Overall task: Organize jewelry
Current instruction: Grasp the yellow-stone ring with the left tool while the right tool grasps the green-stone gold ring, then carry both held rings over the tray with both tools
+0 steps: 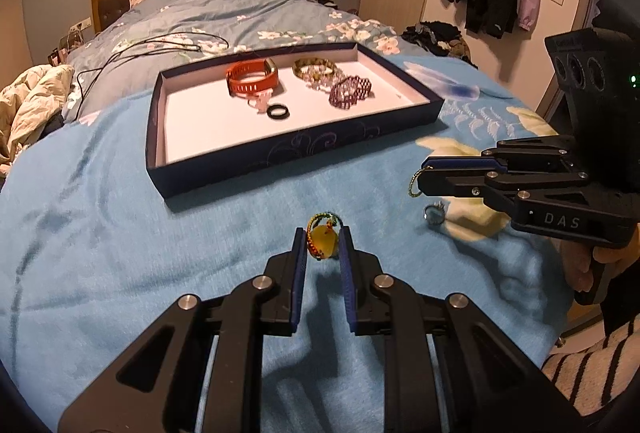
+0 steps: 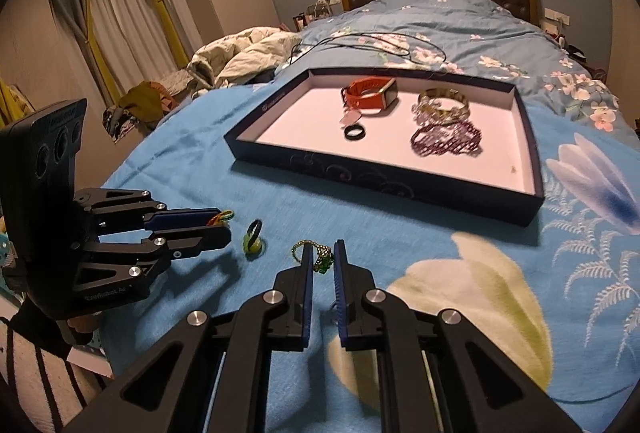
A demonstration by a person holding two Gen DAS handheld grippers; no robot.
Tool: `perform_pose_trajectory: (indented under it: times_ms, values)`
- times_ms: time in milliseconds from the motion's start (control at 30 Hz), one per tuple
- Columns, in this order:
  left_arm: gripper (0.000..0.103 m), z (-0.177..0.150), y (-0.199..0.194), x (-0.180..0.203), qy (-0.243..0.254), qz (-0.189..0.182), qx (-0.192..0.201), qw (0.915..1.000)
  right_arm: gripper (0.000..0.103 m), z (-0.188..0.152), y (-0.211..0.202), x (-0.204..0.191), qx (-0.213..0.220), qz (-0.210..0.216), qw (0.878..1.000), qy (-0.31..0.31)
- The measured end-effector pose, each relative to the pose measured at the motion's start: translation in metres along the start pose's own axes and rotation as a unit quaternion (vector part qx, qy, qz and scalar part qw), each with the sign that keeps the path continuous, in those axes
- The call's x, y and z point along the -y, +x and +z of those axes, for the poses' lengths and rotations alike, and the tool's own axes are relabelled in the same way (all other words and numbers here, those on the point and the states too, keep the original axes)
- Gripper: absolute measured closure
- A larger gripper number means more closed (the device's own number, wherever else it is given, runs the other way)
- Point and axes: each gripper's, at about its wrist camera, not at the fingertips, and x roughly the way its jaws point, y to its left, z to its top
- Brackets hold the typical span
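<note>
Left tool [image 1: 323, 241] | clamps yellow pendant [image 1: 322, 241] | tray [image 1: 304, 155] beyond

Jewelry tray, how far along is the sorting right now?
Done: an orange watch, black ring and beaded bracelets lie in the tray. In hand: the left gripper clamps a yellow stone pendant; the right gripper clamps a green beaded piece. Left: a ring on the blue blanket.
</note>
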Motion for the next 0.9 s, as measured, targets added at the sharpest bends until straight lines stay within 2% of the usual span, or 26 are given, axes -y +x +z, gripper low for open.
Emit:
perform_pose_trajectory:
  times_ms: [400,900]
  values:
    - [0.087,0.021,-0.011,0.001,-0.009,-0.001,0.039,0.9992,0.095,0.012,-0.017,0.010,0.035,-0.008,0.999,0.012]
    - [0.087,0.035,-0.008,0.000,-0.017,0.001,0.055,0.9983,0.095,0.023,-0.022,0.019,0.056,-0.019,0.998,0.013]
